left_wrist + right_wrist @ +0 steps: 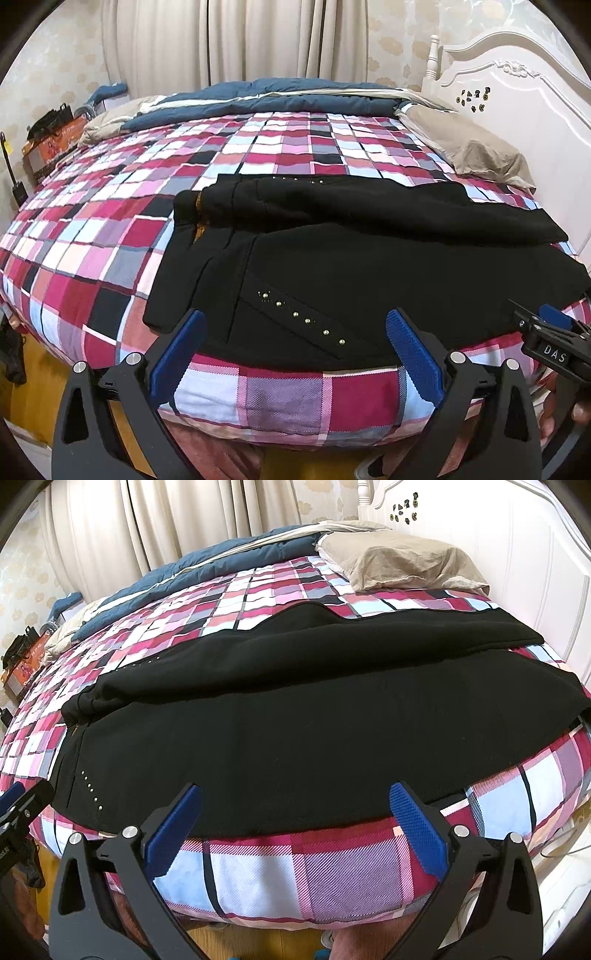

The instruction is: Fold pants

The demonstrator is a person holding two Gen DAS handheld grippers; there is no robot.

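Black pants (351,258) lie spread across the near side of the checked bed, waist to the left, legs running right. A row of small metal studs (303,317) marks the near hip. In the right wrist view the same pants (314,720) fill the middle, one leg lying partly over the other. My left gripper (295,325) hovers open at the bed's near edge, just short of the studded waist. My right gripper (295,801) is open too, at the near edge of the pant leg, with nothing between its blue pads. The right gripper also shows at the right edge (554,332).
The checked red, pink and white bedspread (147,206) covers the bed. A blue duvet (258,99) lies bunched at the far side, a beige pillow (402,561) by the white headboard (517,103). Boxes (51,140) stand at the far left. Wooden floor lies below.
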